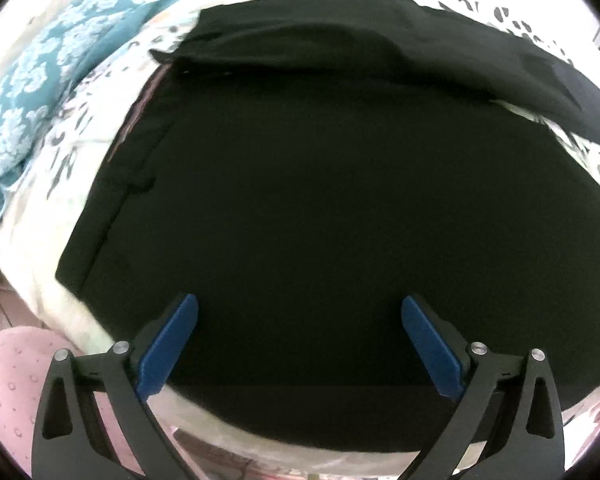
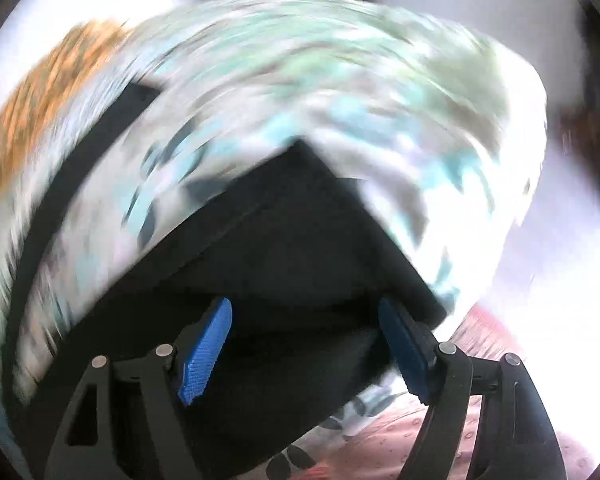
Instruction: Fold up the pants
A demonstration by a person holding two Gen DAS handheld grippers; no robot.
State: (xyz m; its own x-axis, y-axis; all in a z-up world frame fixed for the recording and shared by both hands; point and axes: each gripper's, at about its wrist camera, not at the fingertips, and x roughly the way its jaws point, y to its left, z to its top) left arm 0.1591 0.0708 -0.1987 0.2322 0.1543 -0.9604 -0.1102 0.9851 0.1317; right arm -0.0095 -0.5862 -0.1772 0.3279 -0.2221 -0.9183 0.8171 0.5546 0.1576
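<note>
Black pants lie on a leafy bed sheet. The left gripper and right gripper (blurry view) hang spread apart above them, holding nothing.

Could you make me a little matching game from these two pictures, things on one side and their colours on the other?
Things:
1. pants
2. pillow
3. bedsheet
4. gripper pads

Colours:
A. white with a dark leaf print
B. bright blue
C. black
D. teal with white flowers

Pairs: 1-C, 2-D, 3-A, 4-B
</note>
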